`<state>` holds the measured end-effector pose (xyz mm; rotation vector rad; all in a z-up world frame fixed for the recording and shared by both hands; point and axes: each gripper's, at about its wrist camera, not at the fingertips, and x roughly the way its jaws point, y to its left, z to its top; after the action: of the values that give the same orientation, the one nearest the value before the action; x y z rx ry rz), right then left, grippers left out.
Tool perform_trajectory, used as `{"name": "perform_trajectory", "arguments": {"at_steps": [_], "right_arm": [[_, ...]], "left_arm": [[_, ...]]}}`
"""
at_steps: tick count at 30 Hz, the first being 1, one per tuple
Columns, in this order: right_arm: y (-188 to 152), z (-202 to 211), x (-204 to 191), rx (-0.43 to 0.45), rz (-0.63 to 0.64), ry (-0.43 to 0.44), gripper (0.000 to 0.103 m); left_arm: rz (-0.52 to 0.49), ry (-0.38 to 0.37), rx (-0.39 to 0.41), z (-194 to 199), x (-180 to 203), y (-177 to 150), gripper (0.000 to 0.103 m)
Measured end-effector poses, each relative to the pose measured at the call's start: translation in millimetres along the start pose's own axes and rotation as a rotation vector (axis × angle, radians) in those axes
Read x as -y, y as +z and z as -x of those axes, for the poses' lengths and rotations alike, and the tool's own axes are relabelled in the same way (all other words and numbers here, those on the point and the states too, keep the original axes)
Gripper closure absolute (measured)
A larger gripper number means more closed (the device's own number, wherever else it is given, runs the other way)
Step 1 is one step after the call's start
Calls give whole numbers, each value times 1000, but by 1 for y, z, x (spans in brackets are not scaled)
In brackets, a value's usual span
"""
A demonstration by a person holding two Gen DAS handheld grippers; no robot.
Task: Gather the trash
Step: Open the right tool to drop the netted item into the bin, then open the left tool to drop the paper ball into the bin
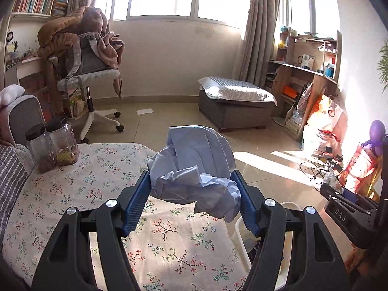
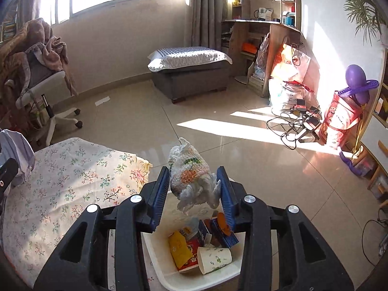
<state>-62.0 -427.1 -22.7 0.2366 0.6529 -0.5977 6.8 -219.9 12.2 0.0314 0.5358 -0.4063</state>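
My left gripper (image 1: 194,191) is shut on a crumpled pale blue paper wad (image 1: 194,167) and holds it above the floral-cloth table (image 1: 97,194), near its right edge. My right gripper (image 2: 194,189) is shut on a crumpled plastic wrapper (image 2: 189,174) with orange and green print, held above a white trash bin (image 2: 167,262). The bin holds a paper cup (image 2: 213,259), a yellow packet (image 2: 179,247) and blue boxes (image 2: 220,232). The bin's rim also shows in the left wrist view (image 1: 238,237). The paper wad shows at the left edge of the right wrist view (image 2: 17,150).
Two plastic jars (image 1: 53,143) stand at the table's far left. A white office chair (image 1: 89,80) with blankets, a grey ottoman (image 1: 235,106), a wooden shelf desk (image 1: 305,72), bags and cables (image 2: 298,121) stand around the tiled floor. A paper scrap (image 1: 144,111) lies on the floor.
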Motion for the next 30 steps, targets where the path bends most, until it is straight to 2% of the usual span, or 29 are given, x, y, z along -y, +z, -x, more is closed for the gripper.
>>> {"name": "perform_trajectory", "arguments": {"at_steps": [1,8,19,30], "right_arm": [[0,1,6,4,-16,-9,40],[-1,10,50,23,-115,-56,27],[1,22,118,64,-249,-187,19],[-3,28,159,91,-336,-242,13]], "left_arm": [[-6,-11,-4,-1,7,-1,37],[-47,-84,-32,-11,52,-5,37],[-84,-195,-95,-29,117,-8,36],[-164,-289,-168,-46,182,-16,33]]}}
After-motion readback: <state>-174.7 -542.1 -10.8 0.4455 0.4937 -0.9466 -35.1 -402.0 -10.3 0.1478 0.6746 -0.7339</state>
